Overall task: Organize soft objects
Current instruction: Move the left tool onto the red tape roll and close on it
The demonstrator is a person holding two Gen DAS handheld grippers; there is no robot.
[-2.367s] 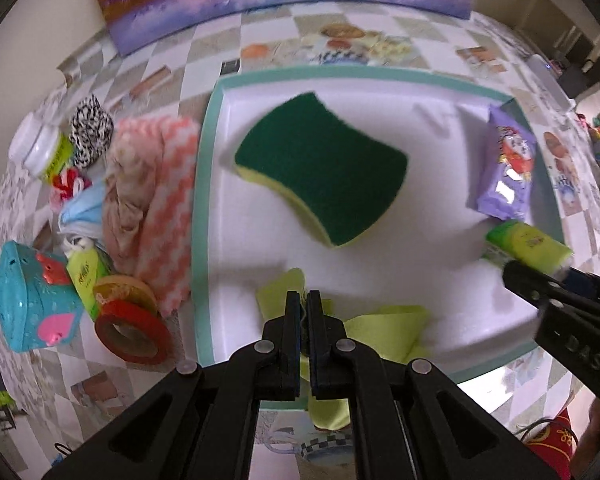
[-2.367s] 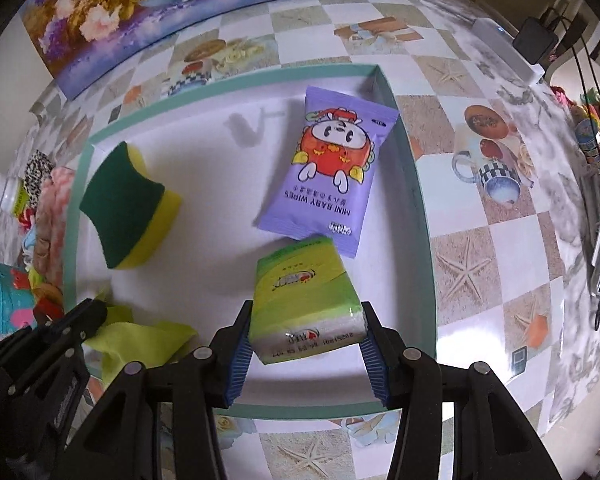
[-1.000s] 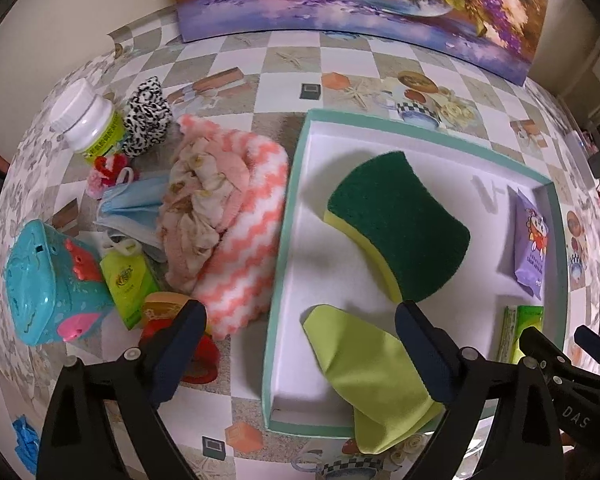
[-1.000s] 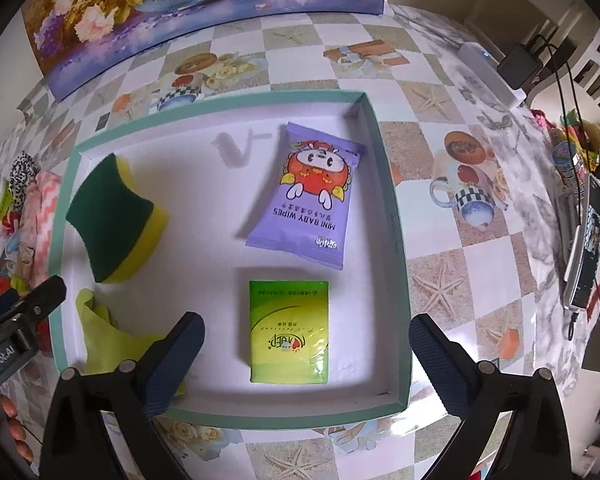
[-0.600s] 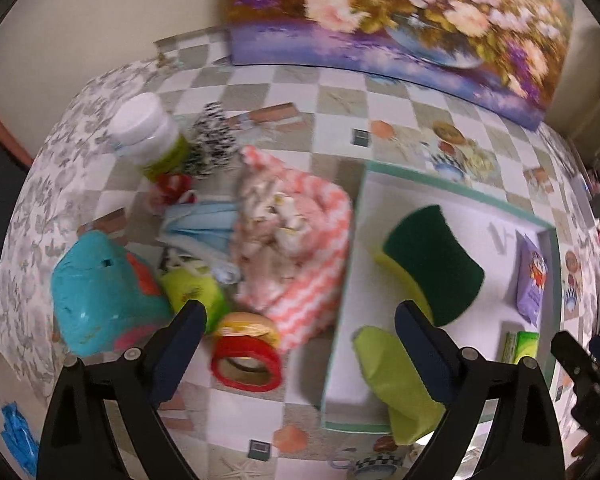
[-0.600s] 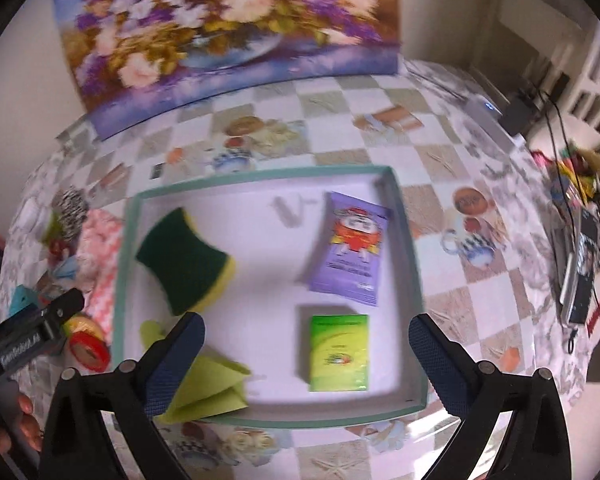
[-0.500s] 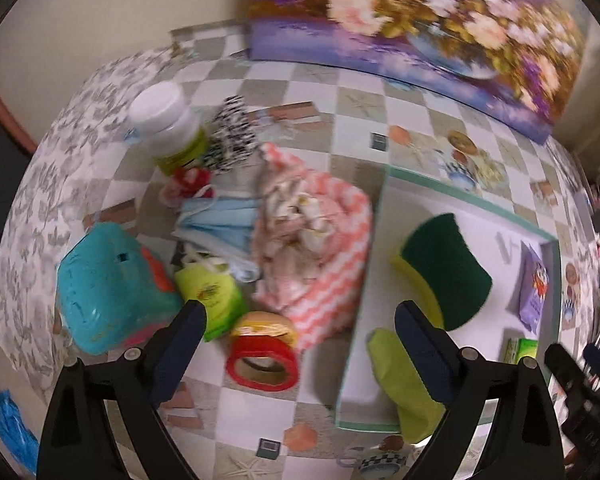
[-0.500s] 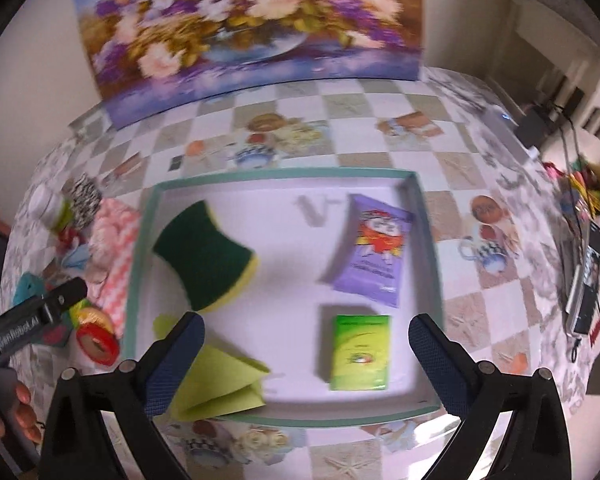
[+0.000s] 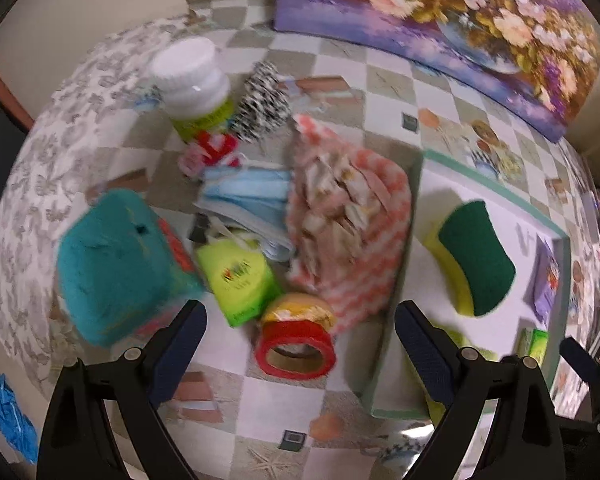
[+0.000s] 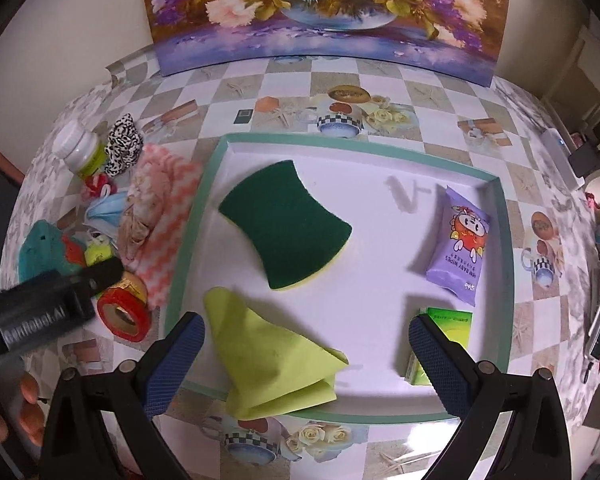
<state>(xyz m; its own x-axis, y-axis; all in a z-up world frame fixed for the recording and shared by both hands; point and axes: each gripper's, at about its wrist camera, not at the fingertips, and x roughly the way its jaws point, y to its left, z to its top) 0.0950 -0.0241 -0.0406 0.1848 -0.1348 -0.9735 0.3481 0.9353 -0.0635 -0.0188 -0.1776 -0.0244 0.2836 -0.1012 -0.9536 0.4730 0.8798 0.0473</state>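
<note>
**Four soft things in the tray, a heap still beside it**

While both grippers hang above the table with jaws spread wide and nothing between them, the white tray (image 10: 504, 240) with its teal rim holds four things. A green-and-yellow sponge (image 10: 286, 224) lies left of centre, green side up. A yellow-green cloth (image 10: 272, 354) sits crumpled at the near edge, one corner draped over the rim. A purple wipes pack (image 10: 460, 246) lies along the right wall, and a green tissue pack (image 10: 448, 328) rests just in front of it, partly hidden behind the right gripper's (image 10: 304, 354) finger.

Left of the tray, a pink zigzag cloth (image 9: 356, 236) touches the tray wall. Packed beside it are a blue face mask (image 9: 246, 196), a small green packet (image 9: 240, 280), a red tape roll (image 9: 296, 350), a teal toy (image 9: 116, 264), a black-and-white scrunchie (image 9: 264, 106), a red-and-white item too blurred to identify, and a white-capped bottle (image 9: 192, 80). A flower painting (image 10: 328, 8) leans against the wall behind.

The left gripper (image 9: 300, 354) hovers over this heap, directly above the tape roll; the left view is motion-blurred. Compared with a moment ago, it has shifted further left, away from the tray, while the right gripper has come lower and closer to the tray's near edge, so the cloth and tissue pack now sit between its fingers' spread.
</note>
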